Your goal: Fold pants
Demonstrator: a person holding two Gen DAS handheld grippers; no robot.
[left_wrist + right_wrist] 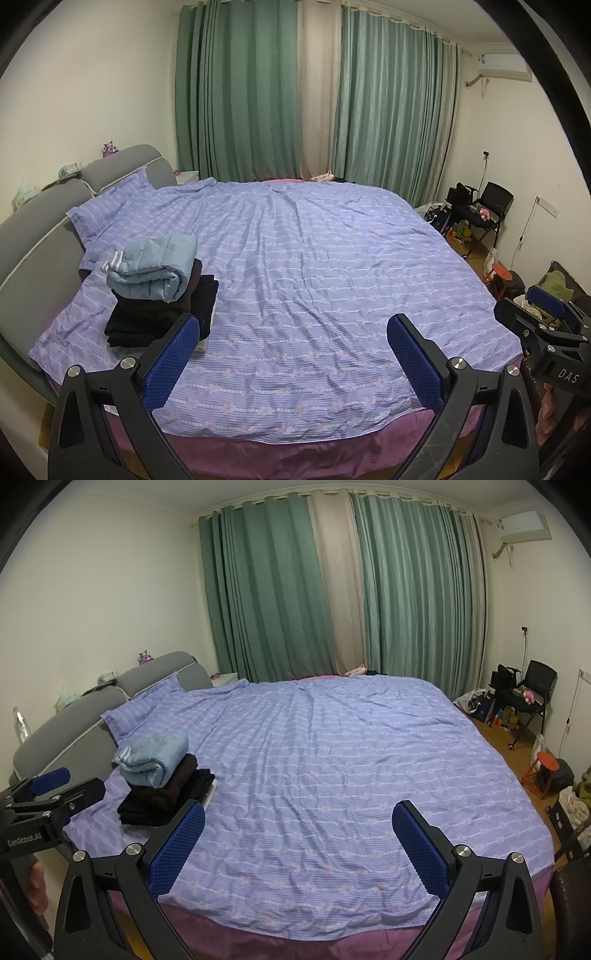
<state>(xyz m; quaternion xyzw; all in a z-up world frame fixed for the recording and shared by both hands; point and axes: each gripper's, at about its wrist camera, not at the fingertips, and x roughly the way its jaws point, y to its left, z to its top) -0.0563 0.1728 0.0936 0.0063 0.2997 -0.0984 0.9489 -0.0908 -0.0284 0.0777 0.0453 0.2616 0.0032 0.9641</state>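
A stack of folded clothes sits on the left of the bed near the headboard: a light blue padded piece on top, dark brown and black pieces below. It also shows in the right wrist view. My left gripper is open and empty above the bed's near edge. My right gripper is open and empty, also above the near edge. The right gripper shows at the right edge of the left wrist view; the left gripper shows at the left edge of the right wrist view. No unfolded pants are in view.
The bed has a purple striped cover and a grey headboard on the left with a pillow. Green curtains hang behind. A black chair, toys, a red stool and bags stand on the floor at right.
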